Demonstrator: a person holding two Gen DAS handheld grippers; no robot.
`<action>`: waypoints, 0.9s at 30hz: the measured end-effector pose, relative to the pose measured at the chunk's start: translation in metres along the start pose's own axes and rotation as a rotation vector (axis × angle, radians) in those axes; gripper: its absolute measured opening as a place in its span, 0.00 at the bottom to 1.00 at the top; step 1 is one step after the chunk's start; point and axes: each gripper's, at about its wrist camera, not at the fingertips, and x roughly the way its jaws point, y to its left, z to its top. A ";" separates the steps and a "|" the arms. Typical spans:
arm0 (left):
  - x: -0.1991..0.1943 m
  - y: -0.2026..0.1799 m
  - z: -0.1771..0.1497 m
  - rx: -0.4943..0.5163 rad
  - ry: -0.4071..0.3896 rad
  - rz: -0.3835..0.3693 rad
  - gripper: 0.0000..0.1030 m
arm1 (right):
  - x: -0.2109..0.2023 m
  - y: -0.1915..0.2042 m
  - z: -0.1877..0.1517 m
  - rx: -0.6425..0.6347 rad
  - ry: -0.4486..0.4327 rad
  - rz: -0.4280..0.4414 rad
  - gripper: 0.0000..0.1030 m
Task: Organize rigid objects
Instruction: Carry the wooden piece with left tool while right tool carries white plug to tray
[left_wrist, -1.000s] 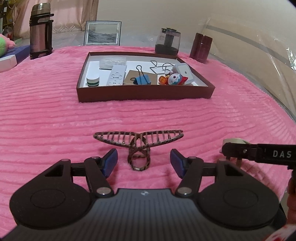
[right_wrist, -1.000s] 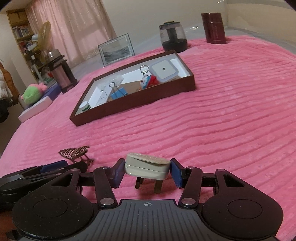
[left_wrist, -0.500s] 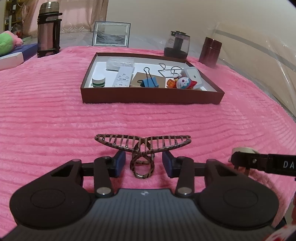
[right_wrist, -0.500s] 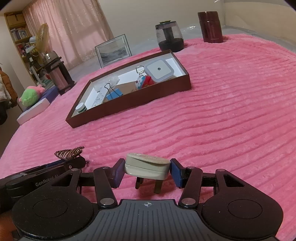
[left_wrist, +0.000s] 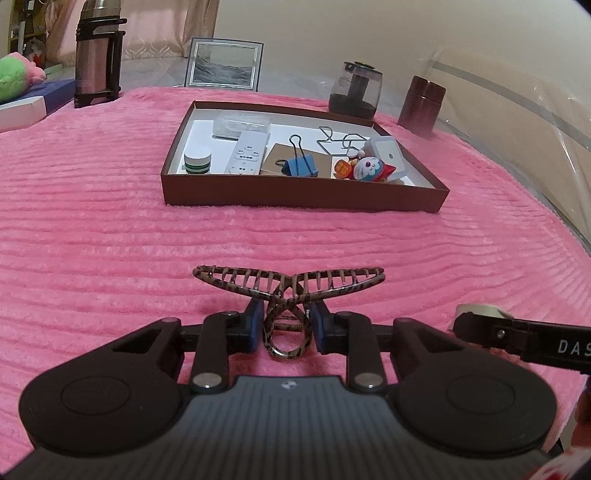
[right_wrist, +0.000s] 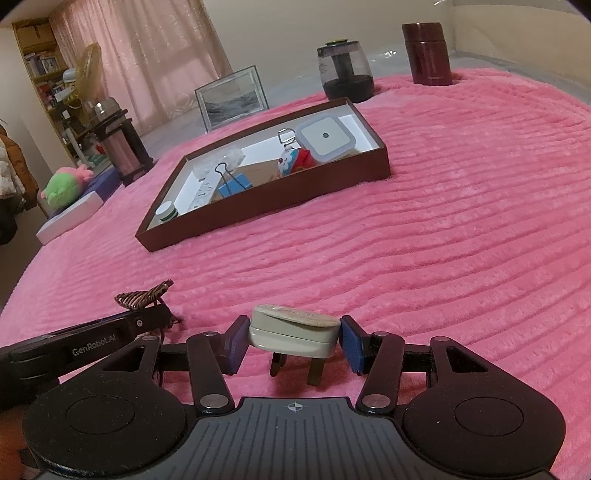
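My left gripper (left_wrist: 286, 326) is shut on the handle of a leopard-print hair claw clip (left_wrist: 288, 288), its toothed wings spread wide above the pink blanket. The clip also shows in the right wrist view (right_wrist: 144, 295). My right gripper (right_wrist: 293, 339) is shut on a cream wall plug (right_wrist: 293, 330), prongs pointing down, held just above the blanket. The plug's edge shows in the left wrist view (left_wrist: 484, 310). A brown tray (left_wrist: 295, 192) farther ahead holds a remote, a blue binder clip, a toy figure, a white box and other items; it also shows in the right wrist view (right_wrist: 266, 199).
Behind the tray stand a picture frame (left_wrist: 223, 64), a dark glass jar (left_wrist: 354, 92) and a maroon canister (left_wrist: 421, 105). A thermos (left_wrist: 98, 55) and a green plush (left_wrist: 13, 75) are at the far left. Pink blanket (left_wrist: 110, 229) lies between grippers and tray.
My left gripper closed on the hair clip's handle and lifted it slightly. My right gripper kept hold of the plug and swung so the tray sits more to the right.
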 end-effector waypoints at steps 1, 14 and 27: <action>-0.001 0.000 0.000 0.001 0.001 -0.002 0.22 | 0.000 0.000 0.000 -0.002 -0.001 0.002 0.48; -0.021 -0.004 0.003 0.023 0.012 -0.012 0.20 | -0.013 0.009 0.003 -0.020 -0.027 0.014 0.48; -0.038 -0.006 0.001 0.037 0.014 -0.015 0.20 | -0.028 0.014 0.006 -0.035 -0.051 0.022 0.48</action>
